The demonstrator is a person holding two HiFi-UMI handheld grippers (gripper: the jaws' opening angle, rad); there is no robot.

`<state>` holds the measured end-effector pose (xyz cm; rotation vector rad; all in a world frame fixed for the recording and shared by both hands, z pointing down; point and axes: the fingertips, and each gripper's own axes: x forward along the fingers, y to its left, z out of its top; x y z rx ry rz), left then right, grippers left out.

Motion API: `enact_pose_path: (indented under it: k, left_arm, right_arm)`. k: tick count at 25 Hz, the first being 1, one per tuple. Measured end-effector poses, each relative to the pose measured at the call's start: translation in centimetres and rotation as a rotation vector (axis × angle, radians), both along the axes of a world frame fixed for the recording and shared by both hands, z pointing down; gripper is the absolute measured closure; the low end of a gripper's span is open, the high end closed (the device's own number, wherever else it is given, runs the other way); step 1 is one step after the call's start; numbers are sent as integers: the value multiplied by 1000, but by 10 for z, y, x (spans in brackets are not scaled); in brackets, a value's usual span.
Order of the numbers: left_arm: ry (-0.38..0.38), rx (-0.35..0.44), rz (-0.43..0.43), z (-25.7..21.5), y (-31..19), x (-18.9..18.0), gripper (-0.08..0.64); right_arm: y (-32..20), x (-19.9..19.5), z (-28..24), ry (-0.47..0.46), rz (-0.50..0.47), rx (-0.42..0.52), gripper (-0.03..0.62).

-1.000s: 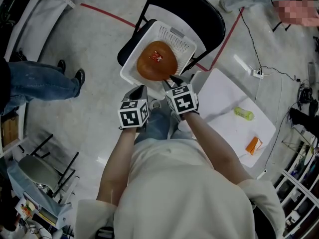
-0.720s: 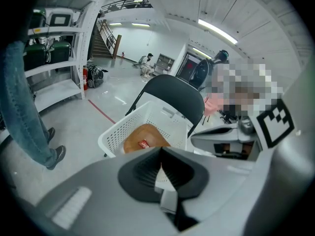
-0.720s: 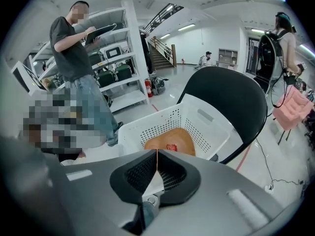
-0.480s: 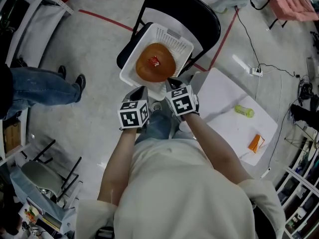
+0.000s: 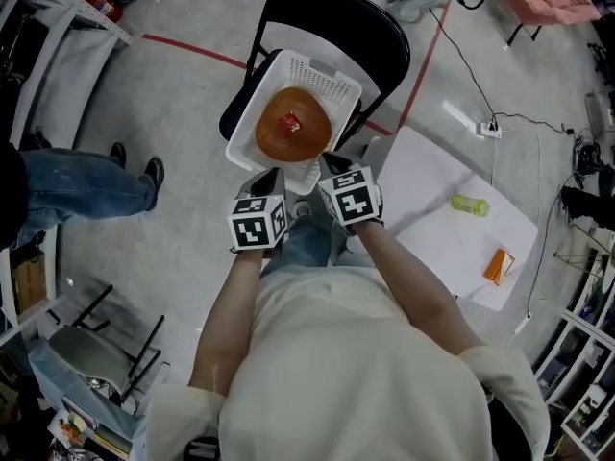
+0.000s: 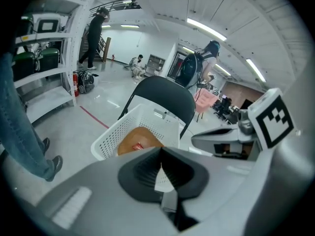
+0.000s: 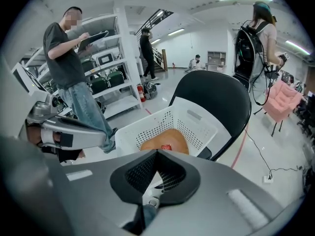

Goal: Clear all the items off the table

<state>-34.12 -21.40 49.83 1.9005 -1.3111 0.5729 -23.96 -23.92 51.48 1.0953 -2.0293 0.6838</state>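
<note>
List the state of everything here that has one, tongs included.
left tongs: shut, empty.
right tongs: shut, empty.
black chair: unfolded, seat taken by the basket.
white basket: upright on the chair, holding the brown round item.
yellow-green item: lying on the white table.
orange item: lying on the table, near its edge.

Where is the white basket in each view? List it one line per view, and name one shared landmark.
Head view: white basket at upper centre, on the black chair.
Left gripper view: white basket left of centre, about mid-height.
Right gripper view: white basket at centre, slightly below mid-height.
Shared landmark: the black chair's backrest, right behind the basket.
</note>
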Motion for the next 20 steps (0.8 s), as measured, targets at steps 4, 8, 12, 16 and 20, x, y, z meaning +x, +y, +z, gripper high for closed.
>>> enact_pose_path:
  k: [4, 8, 12, 16, 20]
  left_arm:
    - [9, 10, 8, -4, -2, 5, 551]
    - [14, 17, 26, -8, -2, 11, 551]
    - [20, 22, 68, -11, -2, 25, 551]
    - [23, 23, 128, -13, -3, 47, 551]
    - [27, 27, 180, -14, -2, 72, 551]
  right_arm:
    - [2, 5, -3, -3, 18, 10, 594]
    - [3, 8, -9, -11, 36, 22, 594]
    - [3, 17, -17, -24, 71, 49, 594]
    - [5, 36, -23, -30, 124, 61, 594]
    - [9, 59, -25, -33, 174, 71, 594]
